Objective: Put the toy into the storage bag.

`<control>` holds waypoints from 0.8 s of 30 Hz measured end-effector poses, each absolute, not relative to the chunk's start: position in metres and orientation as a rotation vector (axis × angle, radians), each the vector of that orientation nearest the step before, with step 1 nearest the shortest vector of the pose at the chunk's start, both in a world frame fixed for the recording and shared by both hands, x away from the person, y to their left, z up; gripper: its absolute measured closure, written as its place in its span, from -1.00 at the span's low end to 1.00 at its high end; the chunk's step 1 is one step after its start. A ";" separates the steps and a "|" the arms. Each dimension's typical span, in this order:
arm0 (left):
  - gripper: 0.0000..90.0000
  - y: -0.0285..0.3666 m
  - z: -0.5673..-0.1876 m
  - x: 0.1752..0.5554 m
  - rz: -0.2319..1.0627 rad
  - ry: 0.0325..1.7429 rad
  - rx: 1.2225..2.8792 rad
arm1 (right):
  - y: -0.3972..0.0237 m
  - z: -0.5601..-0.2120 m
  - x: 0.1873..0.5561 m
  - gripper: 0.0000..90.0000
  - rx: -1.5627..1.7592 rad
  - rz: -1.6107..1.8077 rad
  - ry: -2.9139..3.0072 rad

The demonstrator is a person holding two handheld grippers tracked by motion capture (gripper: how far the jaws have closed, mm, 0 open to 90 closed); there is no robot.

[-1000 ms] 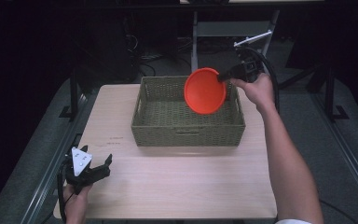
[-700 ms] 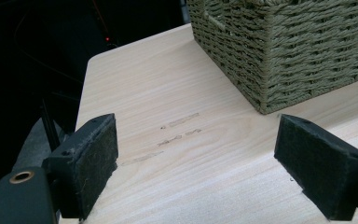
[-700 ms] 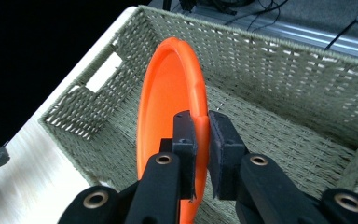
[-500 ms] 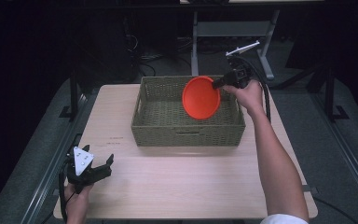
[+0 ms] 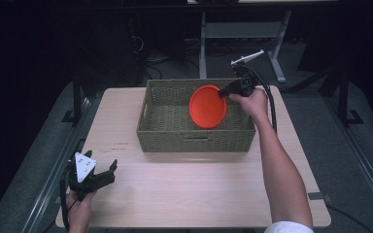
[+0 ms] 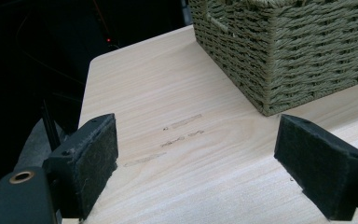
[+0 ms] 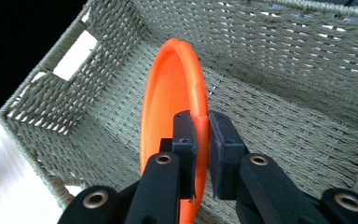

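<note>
An orange plate hangs on edge inside the woven green basket, tilted and partly below the rim. My right gripper is shut on the plate's rim from the basket's right rear. In the right gripper view the two black jaws pinch the orange edge over the basket floor. My left gripper rests open at the table's front left corner, nothing between its pads. The basket's corner stands ahead of it to the right.
The light wooden table has faint marks in front of the left gripper. A metal stand rises behind the table in the dark. The right gripper's cable loops beside the basket's right side.
My right gripper has carried the orange plate leftward and down into the basket. The left gripper has stayed where it was.
</note>
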State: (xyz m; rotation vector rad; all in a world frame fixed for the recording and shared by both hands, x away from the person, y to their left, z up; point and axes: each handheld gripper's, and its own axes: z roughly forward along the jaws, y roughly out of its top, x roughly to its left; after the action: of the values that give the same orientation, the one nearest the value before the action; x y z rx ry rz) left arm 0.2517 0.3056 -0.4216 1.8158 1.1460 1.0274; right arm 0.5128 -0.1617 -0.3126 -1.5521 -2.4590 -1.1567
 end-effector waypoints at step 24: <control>-0.72 0.307 -0.421 0.251 1.029 1.156 1.798 | -0.143 -0.342 0.520 0.81 -1.561 -1.063 -2.441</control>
State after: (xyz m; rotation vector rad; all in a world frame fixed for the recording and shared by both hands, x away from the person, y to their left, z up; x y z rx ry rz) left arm 0.2511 0.3073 -0.4207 1.7983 1.1561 1.0290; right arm 0.5197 -0.1428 -0.3425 -1.5609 -2.4410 -1.0630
